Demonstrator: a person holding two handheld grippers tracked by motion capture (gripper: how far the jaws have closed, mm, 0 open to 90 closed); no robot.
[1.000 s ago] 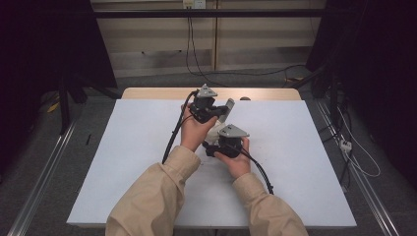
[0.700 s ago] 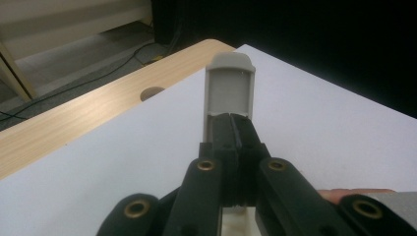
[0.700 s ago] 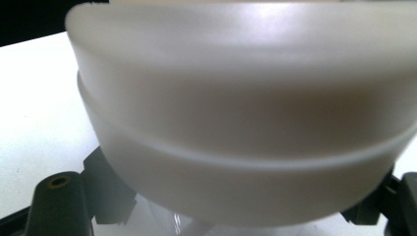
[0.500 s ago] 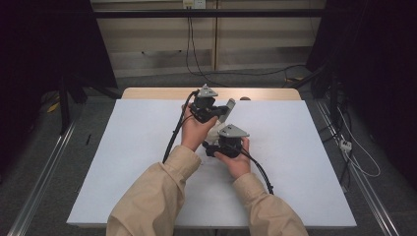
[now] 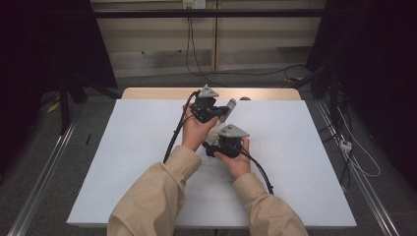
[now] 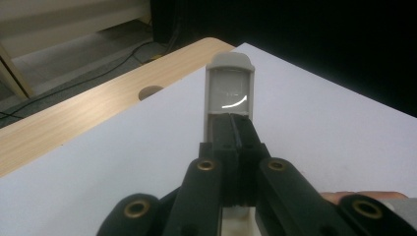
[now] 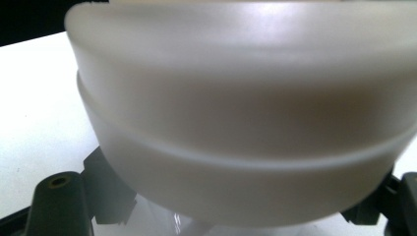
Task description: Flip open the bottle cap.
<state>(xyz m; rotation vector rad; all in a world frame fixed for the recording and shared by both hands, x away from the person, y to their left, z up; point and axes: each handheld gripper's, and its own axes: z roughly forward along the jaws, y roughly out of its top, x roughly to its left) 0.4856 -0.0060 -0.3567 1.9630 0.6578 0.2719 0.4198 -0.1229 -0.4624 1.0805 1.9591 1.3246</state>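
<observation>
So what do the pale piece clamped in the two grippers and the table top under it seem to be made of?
The pale piece looks like translucent plastic, smooth and slightly glossy: a curved glint shows on its clear panel, and its milky body has moulded ridges. The table looks like wood-grain board, probably laminate, under a matte white sheet.

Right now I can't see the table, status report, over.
Left gripper shut on grey flat piece. Right gripper shut on whitish plastic part. White table clear around.

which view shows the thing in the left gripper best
The left gripper view: the left gripper is shut on a pale flat piece with a clear window, sharp and centred. The high view shows it small, past the hand. The right gripper view has a blurred whitish body close up; whether it's the same thing is unclear.
</observation>
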